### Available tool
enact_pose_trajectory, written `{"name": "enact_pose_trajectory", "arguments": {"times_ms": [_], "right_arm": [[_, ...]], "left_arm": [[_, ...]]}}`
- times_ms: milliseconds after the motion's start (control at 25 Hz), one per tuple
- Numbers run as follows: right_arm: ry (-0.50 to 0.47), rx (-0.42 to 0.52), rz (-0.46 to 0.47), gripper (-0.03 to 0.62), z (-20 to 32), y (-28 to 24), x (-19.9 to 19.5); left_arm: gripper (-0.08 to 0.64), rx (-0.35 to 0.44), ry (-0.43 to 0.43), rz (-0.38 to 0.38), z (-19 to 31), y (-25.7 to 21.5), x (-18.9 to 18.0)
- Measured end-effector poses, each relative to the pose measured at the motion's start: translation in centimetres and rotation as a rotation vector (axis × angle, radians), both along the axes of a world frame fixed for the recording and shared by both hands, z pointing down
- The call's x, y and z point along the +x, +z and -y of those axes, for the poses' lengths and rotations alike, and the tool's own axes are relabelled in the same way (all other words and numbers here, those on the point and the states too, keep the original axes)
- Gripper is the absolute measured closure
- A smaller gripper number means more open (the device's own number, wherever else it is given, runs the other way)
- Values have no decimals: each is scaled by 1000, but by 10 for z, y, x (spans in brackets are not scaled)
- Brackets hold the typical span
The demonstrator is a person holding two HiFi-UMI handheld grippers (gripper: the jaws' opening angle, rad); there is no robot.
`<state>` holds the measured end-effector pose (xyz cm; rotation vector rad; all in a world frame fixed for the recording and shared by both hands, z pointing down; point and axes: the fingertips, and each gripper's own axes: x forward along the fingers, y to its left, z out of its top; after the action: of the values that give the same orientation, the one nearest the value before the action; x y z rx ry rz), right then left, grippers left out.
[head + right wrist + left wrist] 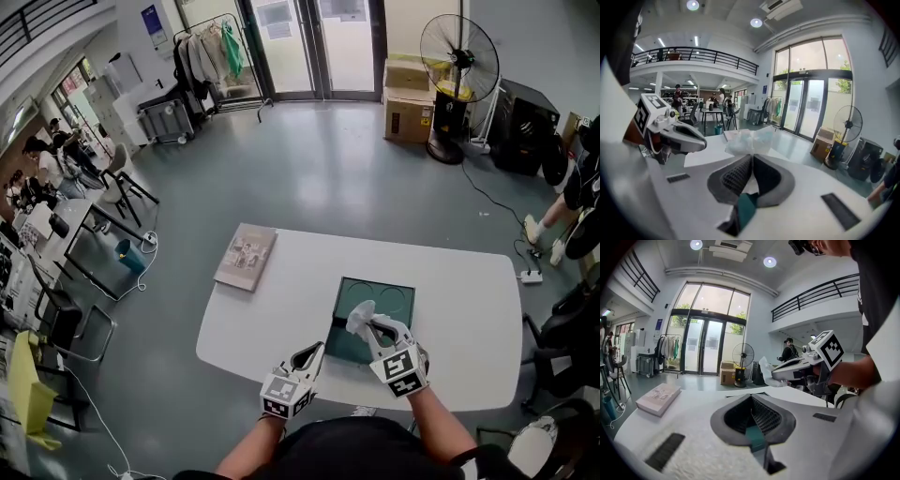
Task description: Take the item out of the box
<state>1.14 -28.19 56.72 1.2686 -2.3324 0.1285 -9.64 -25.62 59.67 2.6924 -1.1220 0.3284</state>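
Note:
A dark teal box (394, 295) lies open on the white table (469, 309). My right gripper (367, 324) hangs over the box's near left corner, shut on a white item in crinkled clear plastic (359, 316). In the right gripper view the wrapped item (751, 140) bulges out just past the closed jaw tips of my right gripper (751, 156). My left gripper (322, 348) hovers near the table's front edge, left of the box, jaws together and empty. From the left gripper view its tips (751, 397) meet, and the right gripper (774, 373) holds the item (765, 365) up to the right.
A pale book-like slab (246, 256) rests on the table's far left corner. Beyond the table stand a pedestal fan (458, 66) and cardboard boxes (408, 103). Desks and chairs (94, 216) with people line the left. A cable and power strip (531, 276) lie at right.

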Motion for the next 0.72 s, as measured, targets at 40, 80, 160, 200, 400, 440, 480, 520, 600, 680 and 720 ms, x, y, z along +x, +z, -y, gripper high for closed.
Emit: {"name": "enact_pose_trajectory", "arguments": {"times_ms": [40, 80, 160, 200, 400, 440, 480, 520, 600, 680, 720], "right_arm": [[17, 21, 17, 572, 0, -8, 2], [32, 44, 31, 572, 0, -16, 3], [58, 89, 59, 572, -1, -30, 5], [69, 112, 73, 572, -1, -38, 6], [136, 236, 170, 572, -4, -79, 15], [153, 259, 197, 572, -5, -87, 18], [166, 279, 223, 572, -6, -95, 19], [176, 299, 244, 572, -7, -102, 21], [195, 340, 275, 572, -11, -117, 24], [216, 382, 310, 572, -15, -131, 28], [224, 405, 337, 572, -18, -136, 31]], "left_arm": [[546, 9, 2, 1, 0, -3, 1], [546, 19, 3, 3, 0, -8, 1], [546, 41, 5, 9, 1, -15, 1], [546, 50, 11, 8, 1, -18, 2], [546, 95, 20, -10, 3, -37, 4], [546, 103, 13, -9, 4, -42, 3], [546, 110, 3, -8, 7, -46, 2], [546, 115, -12, -9, 10, -50, 0], [546, 129, -49, -16, 17, -57, -5], [546, 145, -77, -29, 22, -64, -9], [546, 152, -83, -37, 24, -67, -10]]}}
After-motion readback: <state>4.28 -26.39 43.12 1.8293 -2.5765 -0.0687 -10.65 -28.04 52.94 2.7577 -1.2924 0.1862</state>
